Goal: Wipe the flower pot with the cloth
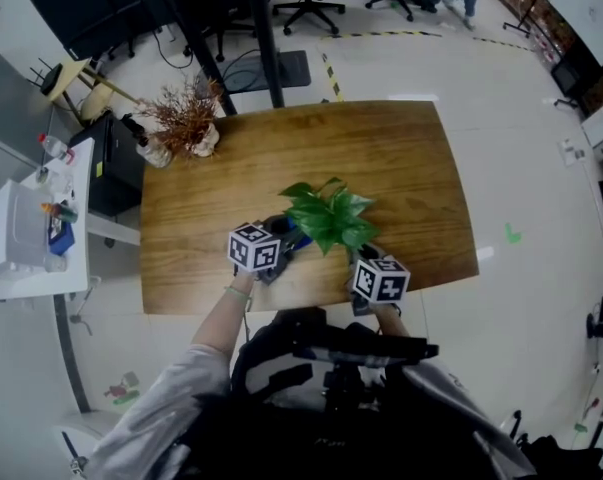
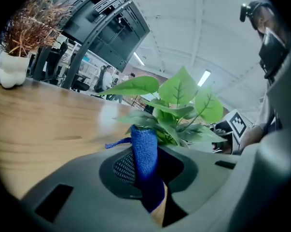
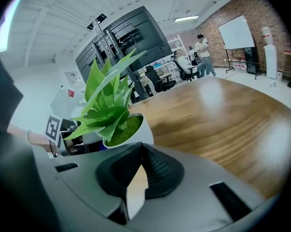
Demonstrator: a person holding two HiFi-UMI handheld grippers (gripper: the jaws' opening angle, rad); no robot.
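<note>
A green leafy plant (image 1: pixel 329 214) stands near the front edge of the wooden table (image 1: pixel 401 168); its leaves hide the pot from above. In the right gripper view the white pot (image 3: pixel 138 127) with a mossy top sits just past my right gripper (image 3: pixel 140 146), whose jaws meet with nothing between them. My left gripper (image 2: pixel 144 137) is shut on a blue cloth (image 2: pixel 146 158) that stands up between the jaws, close to the plant's left side. From above, the left gripper (image 1: pixel 283 242) and right gripper (image 1: pixel 367 256) flank the plant.
A white knobbly vase of dried brown twigs (image 1: pixel 186 128) stands at the table's far left corner. A white cart (image 1: pixel 31 228) is on the floor to the left. Office chairs (image 1: pixel 306 8) stand beyond the table. The table's front edge runs just under both grippers.
</note>
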